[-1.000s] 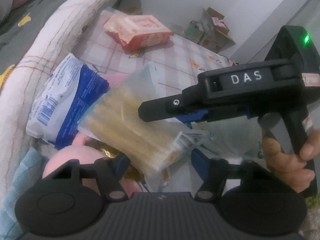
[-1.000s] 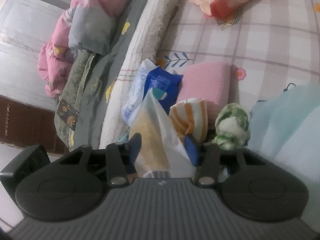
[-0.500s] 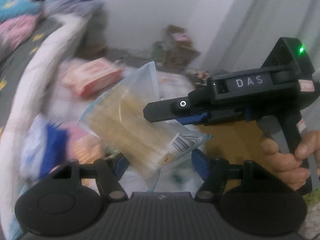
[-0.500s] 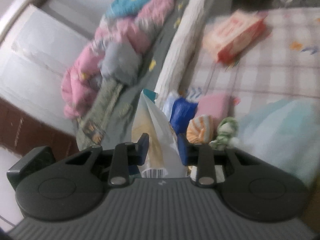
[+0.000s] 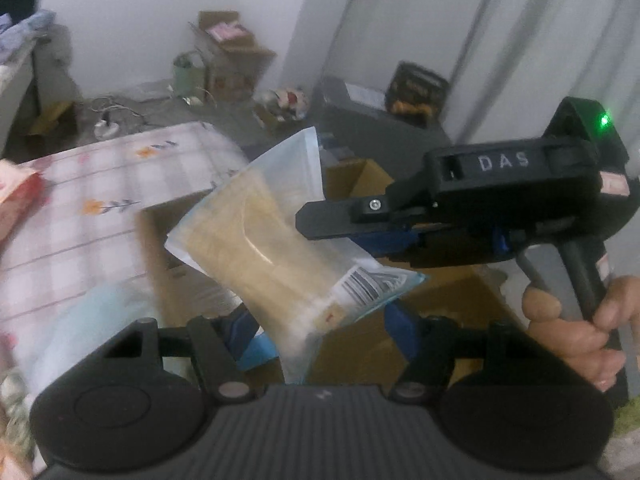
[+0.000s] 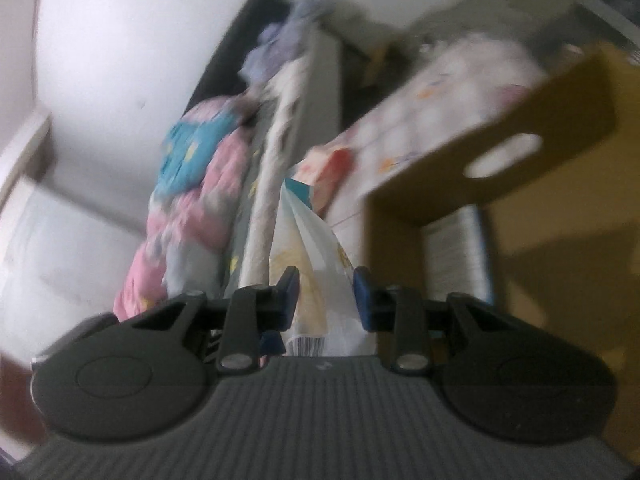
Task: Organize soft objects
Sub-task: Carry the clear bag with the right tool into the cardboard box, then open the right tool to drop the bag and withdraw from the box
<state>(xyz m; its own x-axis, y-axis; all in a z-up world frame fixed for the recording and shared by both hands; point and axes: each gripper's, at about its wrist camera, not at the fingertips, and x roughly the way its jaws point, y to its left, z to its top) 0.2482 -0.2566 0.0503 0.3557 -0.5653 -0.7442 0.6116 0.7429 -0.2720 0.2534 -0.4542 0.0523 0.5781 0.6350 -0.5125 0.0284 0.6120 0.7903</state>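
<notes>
A clear plastic bag (image 5: 256,240) with beige contents and a barcode label hangs in the air. My right gripper (image 5: 340,236) is shut on the bag's barcode end. In the right wrist view the same bag (image 6: 308,240) stands pinched between the blue pads of the right gripper (image 6: 325,284). My left gripper (image 5: 324,324) sits just below, its jaws opening. The bag's lower corner hangs between its blue pads (image 5: 400,320) without being pressed. An open cardboard box (image 5: 440,292) lies under and behind the bag, with its handle-hole wall (image 6: 520,120) to the right.
The bed with a checked sheet (image 5: 80,208) is on the left, with a pink-red tissue pack (image 5: 16,196) and a light blue cloth (image 5: 88,320). A person's hand (image 5: 580,320) grips the right gripper's handle. Boxes and clutter stand along the far wall. Rumpled bedding (image 6: 192,200) lies left.
Both grippers swung up and away from the pile of soft things on the bed toward the cardboard box, carrying the bag along. The right jaws narrowed on the bag.
</notes>
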